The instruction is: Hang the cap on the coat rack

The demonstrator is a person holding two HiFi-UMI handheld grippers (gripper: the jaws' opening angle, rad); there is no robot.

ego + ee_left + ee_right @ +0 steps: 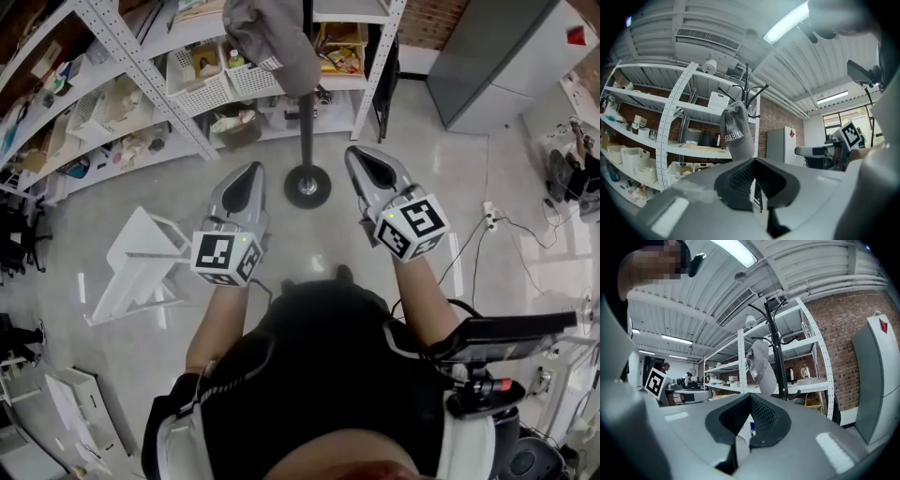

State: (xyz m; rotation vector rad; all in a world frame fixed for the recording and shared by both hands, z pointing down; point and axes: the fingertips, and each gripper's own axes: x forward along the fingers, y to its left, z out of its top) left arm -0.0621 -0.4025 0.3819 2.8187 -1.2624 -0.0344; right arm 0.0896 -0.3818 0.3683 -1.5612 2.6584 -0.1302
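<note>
Holding the left claw (250, 172) and the right claw (360, 157) level and side by side ahead of the chest, on the outstretched left forearm (212, 323) and right forearm (433, 292), both pairs of jaws pressed together with nothing between them, marker cubes facing upward behind the jaws.

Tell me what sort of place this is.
Likely a workshop or lab storeroom: white metal shelving loaded with plastic baskets, a bare brick wall behind it, and an exposed corrugated ceiling with strip lights.
</note>
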